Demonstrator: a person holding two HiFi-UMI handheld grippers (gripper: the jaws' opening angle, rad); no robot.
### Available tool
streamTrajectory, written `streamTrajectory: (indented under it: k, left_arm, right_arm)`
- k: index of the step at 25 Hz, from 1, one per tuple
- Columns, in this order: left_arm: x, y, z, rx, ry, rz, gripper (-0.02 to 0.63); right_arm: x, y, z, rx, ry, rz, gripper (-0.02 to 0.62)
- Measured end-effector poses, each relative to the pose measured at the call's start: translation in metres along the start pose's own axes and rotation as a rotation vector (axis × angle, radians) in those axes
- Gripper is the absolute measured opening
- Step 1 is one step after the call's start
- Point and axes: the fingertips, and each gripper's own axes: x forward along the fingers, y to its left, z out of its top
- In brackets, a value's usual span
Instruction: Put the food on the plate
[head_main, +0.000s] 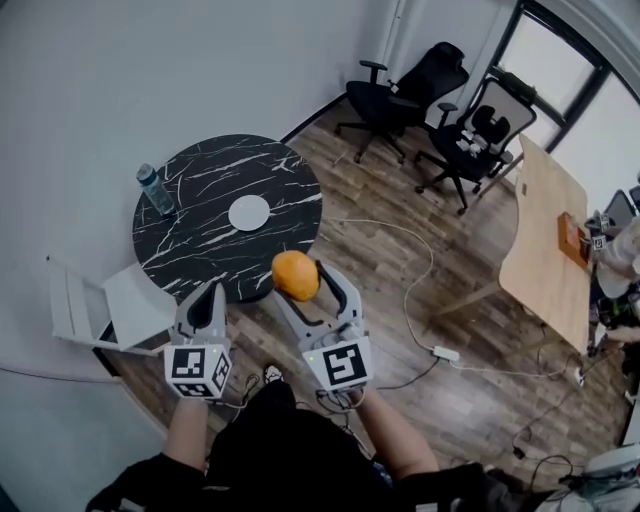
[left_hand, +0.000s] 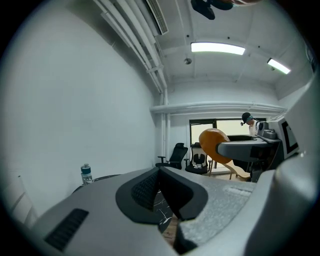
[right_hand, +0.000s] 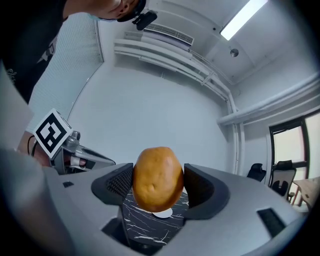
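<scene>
Right gripper (head_main: 303, 284): you had it clamped on the food (head_main: 294, 272), a brown potato-like lump, held in the air over the near edge of the round marble table (head_main: 200, 255), short of the white plate (head_main: 249, 213). Probably kept high to clear the table rim on approach. Left gripper (head_main: 211, 298): jaws together on nothing, parked aside. The right gripper view showed both pads pressing the food's flanks, with the plate below. Only the head view showed the gap to the plate, and the bottle (head_main: 154, 189) well clear.
</scene>
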Motion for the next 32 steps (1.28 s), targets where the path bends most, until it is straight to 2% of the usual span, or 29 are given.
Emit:
streamTrajectory:
  k: [10,18,25,32]
  left_arm:
    - [0.063,0.054,0.015,-0.003,-0.016,-0.145,0.000]
    - [0.101,0.075,0.000,0.016,0.025,-0.138,0.000]
    - [0.148,0.083,-0.023,0.002,0.070,-0.115,0.000]
    - [0.217,0.092,-0.030,-0.025,0.090,-0.053,0.000]
  right_arm:
    - [0.076,-0.010,-0.012,-0.024,0.067,-0.043,0.309]
    - [0.106,-0.028,-0.020,-0.047,0.071,-0.025,0.309]
    - [0.134,-0.064,-0.054,-0.032,0.110,-0.007,0.309]
    - [0.189,-0.103,-0.077,-0.061,0.126,0.139,0.310]
